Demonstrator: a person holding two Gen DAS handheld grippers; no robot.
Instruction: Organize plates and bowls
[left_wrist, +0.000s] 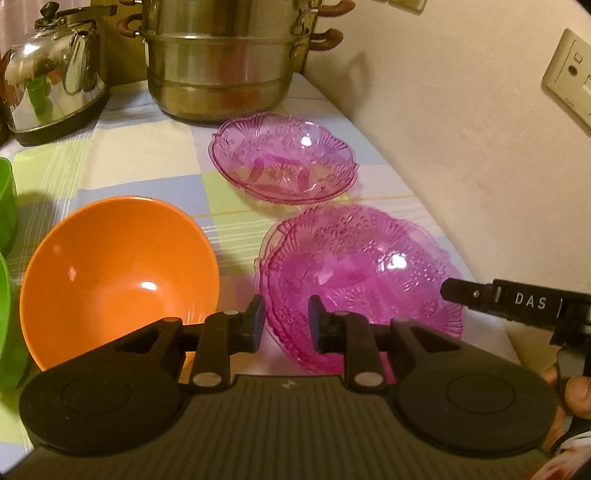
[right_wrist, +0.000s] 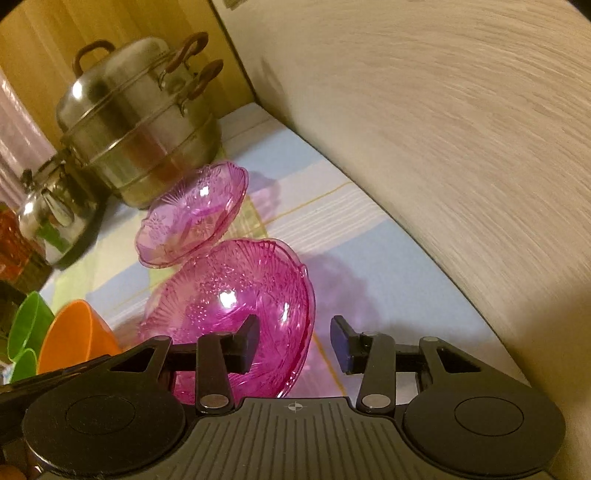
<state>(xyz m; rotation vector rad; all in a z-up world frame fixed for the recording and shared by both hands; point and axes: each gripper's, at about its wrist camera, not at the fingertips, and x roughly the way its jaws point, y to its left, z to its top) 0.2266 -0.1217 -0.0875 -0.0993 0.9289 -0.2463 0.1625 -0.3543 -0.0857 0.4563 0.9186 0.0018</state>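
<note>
The right gripper (right_wrist: 293, 341) stands open over the stacked pink bowls (right_wrist: 236, 299). A single pink bowl (right_wrist: 194, 214) sits beyond, near the steel steamer pot (right_wrist: 140, 136).

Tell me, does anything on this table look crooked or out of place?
The near pink stack looks uneven: its glass dishes sit offset, their scalloped rims not lined up. A third matching pink dish sits alone further back, by the steel pot. Nothing looks spilled or broken.

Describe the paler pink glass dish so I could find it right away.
Start at the big steel steamer pot at the back of the checked tablecloth. Just in front of it sits a lone pink glass dish with a scalloped rim. Unlike the deeper magenta stack of pink dishes nearer the claws, it is single, paler and see-through.
</note>
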